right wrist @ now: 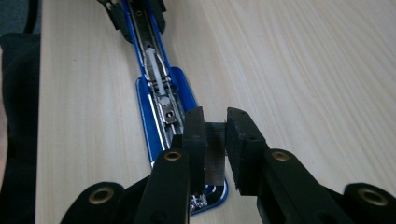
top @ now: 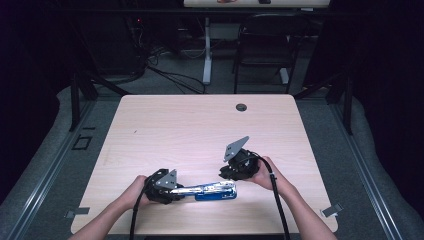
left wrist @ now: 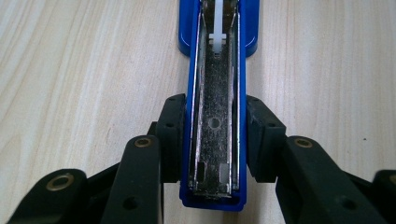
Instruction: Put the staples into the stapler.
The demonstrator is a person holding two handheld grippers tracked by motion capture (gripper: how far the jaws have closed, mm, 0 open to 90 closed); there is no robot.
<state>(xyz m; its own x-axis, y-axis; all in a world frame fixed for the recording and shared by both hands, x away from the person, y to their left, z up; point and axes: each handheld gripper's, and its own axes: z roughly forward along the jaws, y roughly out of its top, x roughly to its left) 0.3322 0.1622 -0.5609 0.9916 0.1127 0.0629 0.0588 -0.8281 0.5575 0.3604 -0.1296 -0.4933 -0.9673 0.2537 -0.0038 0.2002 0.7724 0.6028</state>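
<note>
Clamped by the left gripper (left wrist: 212,135) at one end to stay steady, opened blue stapler (top: 210,190) flat on the table (top: 200,130) near its front edge — right gripper (right wrist: 215,140) pinching a staple strip (right wrist: 214,156) above the stapler's far end, presumably for loading.

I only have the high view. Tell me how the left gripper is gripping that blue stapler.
Observer: The left gripper is shut on the stapler, with a pad pressing on each blue side near one end.
Operator: Report what the right gripper holds.
Observer: The right gripper is shut on a short grey strip of staples, over the stapler's wide blue end.
Operator: Tell me if the channel is loaded.
Observer: The metal channel faces up and looks bare, with the white pusher at its far end.
</note>
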